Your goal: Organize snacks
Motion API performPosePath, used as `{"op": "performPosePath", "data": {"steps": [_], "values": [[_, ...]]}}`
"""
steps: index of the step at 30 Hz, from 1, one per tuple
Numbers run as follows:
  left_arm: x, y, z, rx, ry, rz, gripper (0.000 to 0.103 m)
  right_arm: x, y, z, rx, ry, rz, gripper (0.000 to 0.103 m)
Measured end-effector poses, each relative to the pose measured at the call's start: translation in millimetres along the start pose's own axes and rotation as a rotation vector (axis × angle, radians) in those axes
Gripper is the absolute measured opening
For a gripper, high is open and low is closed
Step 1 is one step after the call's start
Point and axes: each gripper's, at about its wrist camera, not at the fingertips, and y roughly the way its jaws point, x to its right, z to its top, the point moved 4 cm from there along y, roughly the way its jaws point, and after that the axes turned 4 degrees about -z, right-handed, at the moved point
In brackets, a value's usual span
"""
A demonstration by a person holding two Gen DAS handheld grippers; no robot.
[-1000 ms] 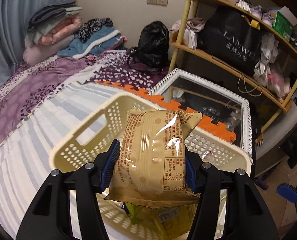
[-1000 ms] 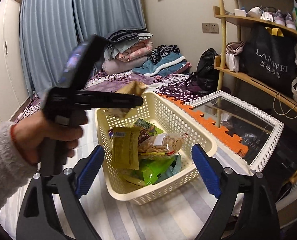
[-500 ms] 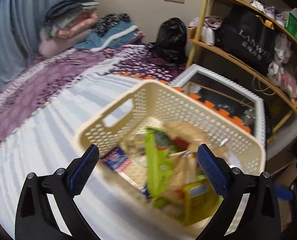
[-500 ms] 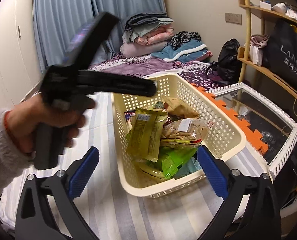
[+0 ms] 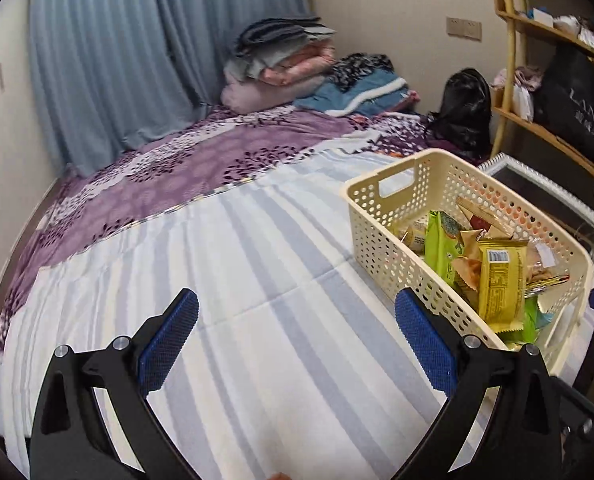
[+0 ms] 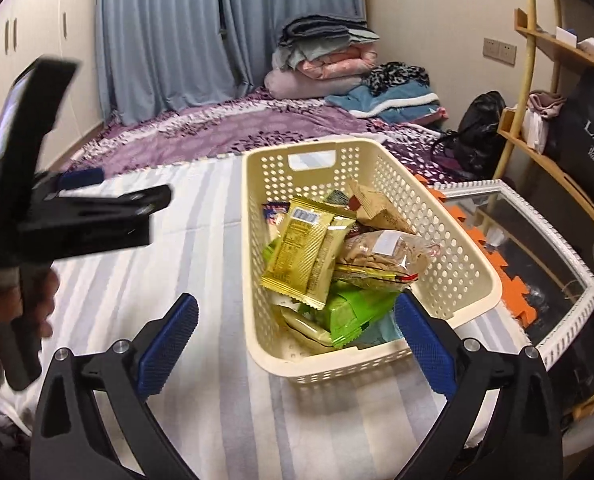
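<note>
- Left wrist view: the left hand-held gripper (image 5: 296, 350) has its blue-padded jaws spread wide apart with nothing between them, only the striped sheet (image 5: 225, 280) of the bed beneath.
- Just past its right finger (image 5: 425, 344) stands the cream perforated basket (image 5: 381, 236), near the right edge of the bed, its handle cut-out at the far end.
- Snacks are packed inside the basket: a yellow packet (image 5: 501, 280) upright at the near end, a lime-green packet (image 5: 441, 248) beside it, and tan wrappers behind.
- Farther along the bed lies a purple floral blanket (image 5: 201, 168), and at the far end a stack of folded bedding (image 5: 281, 68) sits against blue curtains (image 5: 109, 52).
- Right wrist view: the right hand-held gripper (image 6: 296, 350) is likewise wide open and holds nothing; the near end of the basket (image 6: 329, 368) lies between its fingers without touching the pads.
- In this view the yellow packet (image 6: 305, 256) leans over a clear bag of biscuits (image 6: 381, 252) and the lime-green packet (image 6: 349, 312); a brown paper packet (image 6: 377, 208) lies toward the far end.
- At the left edge a person's hand (image 6: 1, 312) grips the left hand-held gripper (image 6: 97, 216), blurred, over the sheet and well apart from the basket.
- Off the right edge of the bed stands a white-framed mirror (image 6: 537, 248), with orange foam mat pieces (image 6: 509, 276) between it and the bed, and beyond it a bamboo shelf (image 6: 537, 80).
</note>
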Motion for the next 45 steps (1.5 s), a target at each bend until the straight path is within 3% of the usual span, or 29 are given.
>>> {"op": "performPosePath", "data": {"steps": [5,11,24,45], "values": [[-9.5,-31.1,-14.4,0.019,-0.057,0.045,0.1,-4.3,-3.9,-1.7,0.024,-0.037,-0.039,0.098],[-10.5,-42.5,-38.3,-0.025,-0.088,0.015,0.1,-8.3,-7.6,-7.2,0.034,-0.093,-0.093,0.098],[29.5,-54.2,-58.3,-0.055,0.042,0.033,0.1,3.1,-17.3,-17.8,0.012,-0.126,-0.156,0.098],[48.5,-54.0,-59.8,-0.076,0.098,0.023,0.1,14.1,-14.8,-22.1,-0.001,-0.128,-0.179,0.098]]}}
